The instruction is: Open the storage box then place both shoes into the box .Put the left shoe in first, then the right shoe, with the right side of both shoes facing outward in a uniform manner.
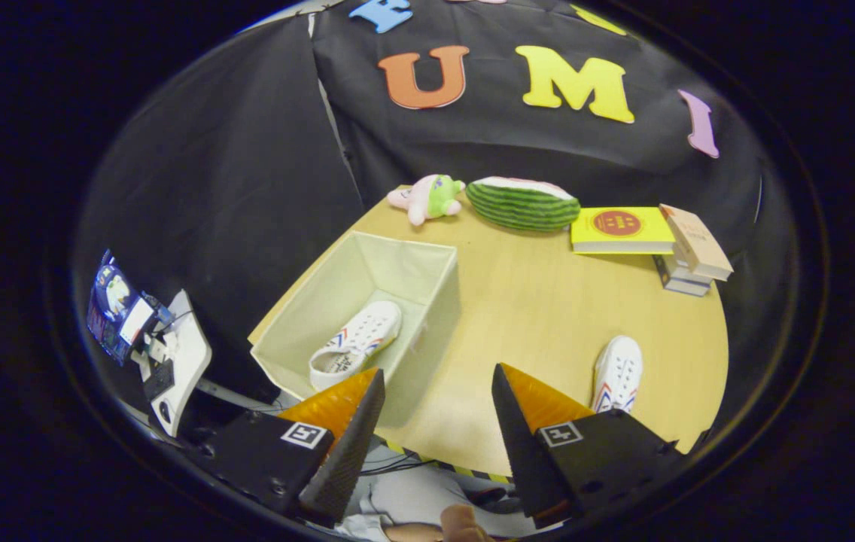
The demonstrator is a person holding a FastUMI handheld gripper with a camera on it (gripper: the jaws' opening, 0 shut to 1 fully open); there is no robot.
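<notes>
From the camera riding on my gripper (439, 425), I look down along its two fingers at a pale wooden table (548, 316). My fingers stand wide apart with nothing between them, held above the table's near edge.

Just ahead of my left finger sits the open storage box (427, 301), a cream fabric bin with no lid on it. One white shoe (356, 342) lies inside on the box floor, sole down, toe pointing away from me; its heel end is partly cut off by the box's near wall and by my left finger, so I cannot tell which foot it is for.

The other white shoe (618, 373) stands on the bare table just beyond my right finger, well apart from the box. Its heel is hidden behind that finger, and I cannot tell its side either.

At the table's far edge lie a small plush toy (427, 197), a striped watermelon cushion (521, 203), a yellow book (621, 229) and a stack of books (691, 256).

Off the table beyond my left finger, a white stand with small devices (171, 361) is too blurred to make out.

Below my fingers, part of a person's hand (461, 523) and light clothing are cut off
</notes>
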